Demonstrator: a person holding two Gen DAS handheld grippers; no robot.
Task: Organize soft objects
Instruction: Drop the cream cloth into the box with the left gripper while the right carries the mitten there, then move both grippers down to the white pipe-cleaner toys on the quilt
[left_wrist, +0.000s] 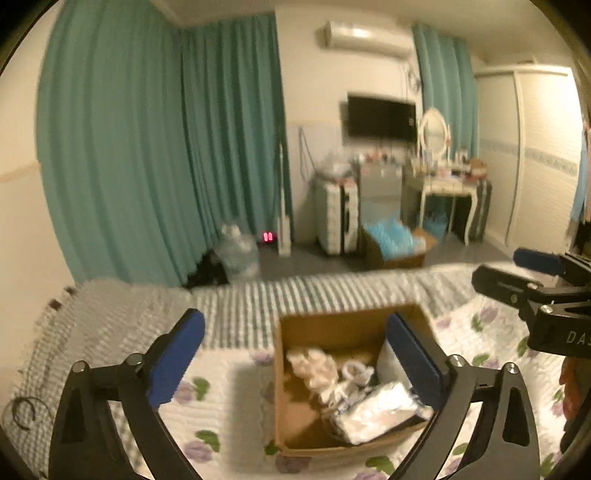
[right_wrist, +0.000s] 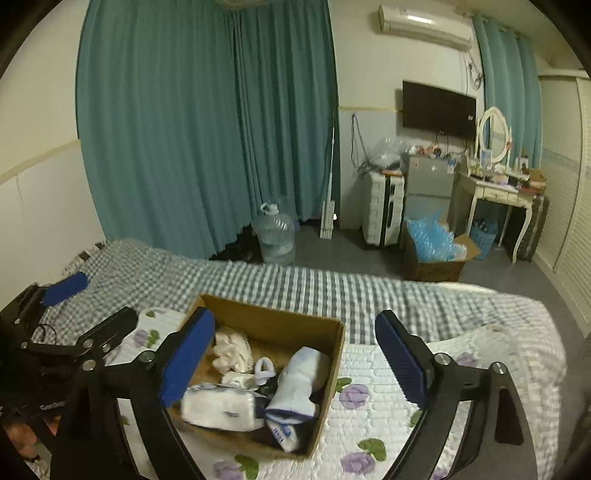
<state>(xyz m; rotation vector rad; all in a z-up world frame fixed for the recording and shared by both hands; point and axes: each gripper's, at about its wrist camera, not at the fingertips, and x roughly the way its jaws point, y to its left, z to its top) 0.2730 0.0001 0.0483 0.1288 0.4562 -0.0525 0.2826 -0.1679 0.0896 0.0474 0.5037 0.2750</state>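
A brown cardboard box (left_wrist: 332, 321) (right_wrist: 280, 317) sits on the flowered quilt of the bed. Inside lie soft items: a cream fluffy bundle (left_wrist: 310, 365) (right_wrist: 231, 350), a white tissue pack (left_wrist: 380, 410) (right_wrist: 221, 404), a white and blue sock roll (right_wrist: 299, 384) and a small white ring-shaped piece (right_wrist: 264, 367). My left gripper (left_wrist: 295, 362) is open and empty, held above the box's left part. My right gripper (right_wrist: 295, 362) is open and empty, above the box's right wall. Each gripper shows at the edge of the other's view.
The bed has a flowered quilt (right_wrist: 373, 402) over a grey checked sheet (right_wrist: 295, 284). Beyond it stand teal curtains (right_wrist: 207, 118), a water jug (right_wrist: 275, 232), a white suitcase (right_wrist: 382, 210), a box of blue items (right_wrist: 432, 247) and a dressing table (right_wrist: 498, 192).
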